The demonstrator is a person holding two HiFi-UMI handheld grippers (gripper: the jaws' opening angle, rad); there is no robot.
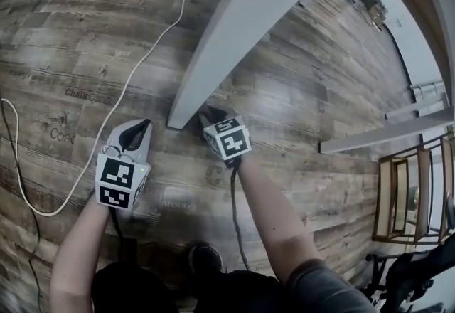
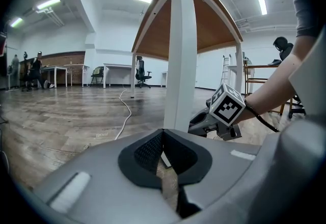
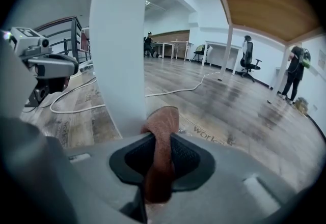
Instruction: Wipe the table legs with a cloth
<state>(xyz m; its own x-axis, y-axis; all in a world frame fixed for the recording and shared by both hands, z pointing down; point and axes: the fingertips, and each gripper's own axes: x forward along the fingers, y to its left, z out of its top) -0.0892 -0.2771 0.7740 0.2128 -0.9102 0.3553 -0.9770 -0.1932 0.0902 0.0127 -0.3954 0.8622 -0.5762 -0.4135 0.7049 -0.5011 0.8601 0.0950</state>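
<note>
A white table leg [image 1: 227,34] slants down to its foot on the wood floor. My right gripper [image 1: 206,118] sits at the right side of that foot, shut on a reddish-brown cloth [image 3: 163,121]. In the right gripper view the cloth sticks up between the pads, right against the leg [image 3: 119,50]. My left gripper [image 1: 142,126] hovers left of the foot, a little apart from it. Its pads meet at the tip with nothing between them. The left gripper view shows the leg [image 2: 181,55] straight ahead and the right gripper [image 2: 214,121] beside it.
A white cable [image 1: 142,70] runs across the floor left of the leg, and a thin black cable [image 1: 14,162] lies further left. A second white table frame [image 1: 384,134] and wooden chairs [image 1: 405,198] stand to the right. My shoe [image 1: 206,258] is below the grippers.
</note>
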